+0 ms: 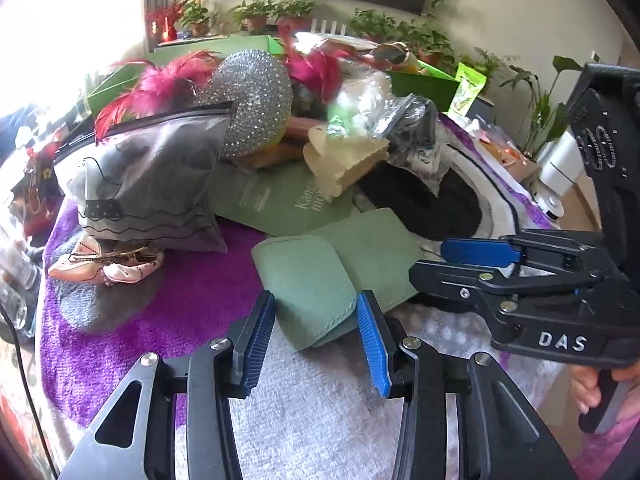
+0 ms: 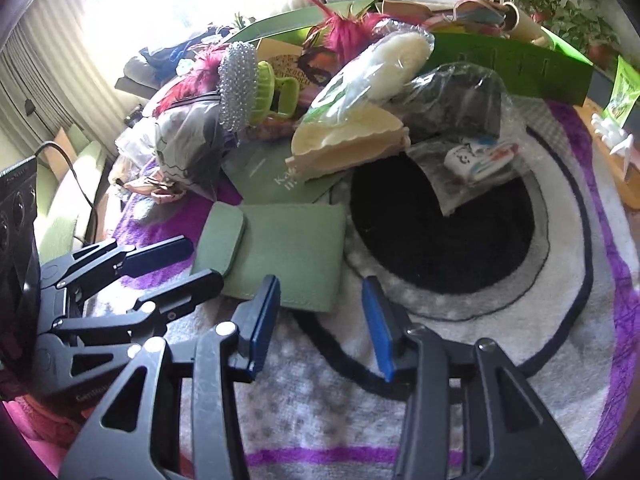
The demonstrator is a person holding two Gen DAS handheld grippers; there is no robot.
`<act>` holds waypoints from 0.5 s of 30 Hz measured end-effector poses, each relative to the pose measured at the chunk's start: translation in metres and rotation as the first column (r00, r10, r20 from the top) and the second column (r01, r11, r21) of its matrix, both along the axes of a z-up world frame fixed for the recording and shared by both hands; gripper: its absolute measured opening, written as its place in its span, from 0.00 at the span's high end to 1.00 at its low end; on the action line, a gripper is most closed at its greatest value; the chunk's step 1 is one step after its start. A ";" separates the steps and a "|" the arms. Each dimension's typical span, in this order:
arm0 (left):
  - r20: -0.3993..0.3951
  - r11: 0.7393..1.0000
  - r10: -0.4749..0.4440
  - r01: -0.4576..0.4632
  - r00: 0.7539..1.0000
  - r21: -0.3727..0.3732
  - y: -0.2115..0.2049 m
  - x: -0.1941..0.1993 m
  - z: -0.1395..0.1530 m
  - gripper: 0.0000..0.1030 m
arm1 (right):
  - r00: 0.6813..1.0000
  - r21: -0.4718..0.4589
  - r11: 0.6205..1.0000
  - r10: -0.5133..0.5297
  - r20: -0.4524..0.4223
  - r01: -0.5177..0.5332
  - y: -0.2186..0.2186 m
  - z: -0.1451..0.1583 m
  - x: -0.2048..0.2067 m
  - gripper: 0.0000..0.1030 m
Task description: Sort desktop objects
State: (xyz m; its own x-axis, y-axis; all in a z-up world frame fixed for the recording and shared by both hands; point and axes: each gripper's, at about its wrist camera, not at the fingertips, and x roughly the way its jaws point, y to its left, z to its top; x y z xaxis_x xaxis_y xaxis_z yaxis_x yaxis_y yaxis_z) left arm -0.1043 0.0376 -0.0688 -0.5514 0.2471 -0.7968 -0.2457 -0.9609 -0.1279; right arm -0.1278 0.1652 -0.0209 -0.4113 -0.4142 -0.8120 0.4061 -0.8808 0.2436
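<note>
A green suede pouch (image 1: 320, 280) with a flap lies on the purple and white blanket; it also shows in the right wrist view (image 2: 280, 256). My left gripper (image 1: 316, 340) is open, its fingers on either side of the pouch's near corner. My right gripper (image 2: 320, 336) is open and empty, just right of the pouch's near edge; from the left wrist view it (image 1: 440, 260) points at the pouch's right side. Behind lies a pile: a grey zip bag (image 1: 152, 184), a silver rhinestone clip (image 1: 256, 96), a cream claw clip (image 2: 348, 148), a green booklet (image 1: 276, 200).
Pink feathers (image 1: 160, 84), bagged white pads (image 2: 384, 68), a dark bagged item (image 2: 456, 100) and a small printed packet (image 2: 480, 160) lie in the pile. A green box (image 2: 512, 68) stands behind. A pink bow hairclip (image 1: 108, 264) lies at the left. Potted plants (image 1: 256, 12) line the back.
</note>
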 end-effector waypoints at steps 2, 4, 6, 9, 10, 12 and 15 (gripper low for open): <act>-0.004 1.000 0.001 -0.001 1.000 0.003 0.000 -0.001 0.000 0.59 | 1.000 -0.010 1.000 -0.003 0.007 0.003 -0.001 -0.002 -0.002 0.59; -0.006 1.000 0.000 0.000 1.000 0.000 0.001 -0.003 -0.001 0.59 | 1.000 -0.011 1.000 0.000 0.007 0.000 -0.002 -0.003 -0.004 0.59; -0.007 1.000 -0.001 0.001 1.000 -0.001 0.001 -0.003 -0.001 0.59 | 1.000 -0.015 1.000 0.007 0.010 -0.007 -0.003 -0.004 -0.006 0.59; -0.015 1.000 0.000 0.000 1.000 0.002 0.001 -0.004 -0.002 0.59 | 1.000 -0.023 1.000 0.017 0.018 -0.016 -0.004 -0.008 -0.009 0.59; -0.019 1.000 -0.001 0.001 1.000 0.003 0.001 -0.004 -0.003 0.59 | 1.000 -0.027 0.999 0.020 0.017 -0.020 -0.004 -0.009 -0.009 0.59; -0.027 1.000 -0.006 0.006 1.000 0.000 0.002 -0.004 -0.003 0.59 | 0.999 -0.034 0.999 0.033 0.016 -0.033 -0.005 -0.009 -0.010 0.60; -0.023 1.000 -0.001 0.001 1.000 0.010 0.002 -0.004 -0.003 0.59 | 0.999 -0.048 0.998 0.047 0.021 -0.046 -0.007 -0.010 -0.011 0.59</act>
State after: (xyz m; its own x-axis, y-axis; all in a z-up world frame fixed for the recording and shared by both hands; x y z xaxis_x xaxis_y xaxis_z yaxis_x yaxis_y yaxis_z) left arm -0.1087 0.0394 -0.0723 -0.5691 0.2553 -0.7816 -0.2498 -0.9593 -0.1314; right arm -0.1391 0.1584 -0.0313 -0.3728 -0.4709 -0.7995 0.4401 -0.8483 0.2944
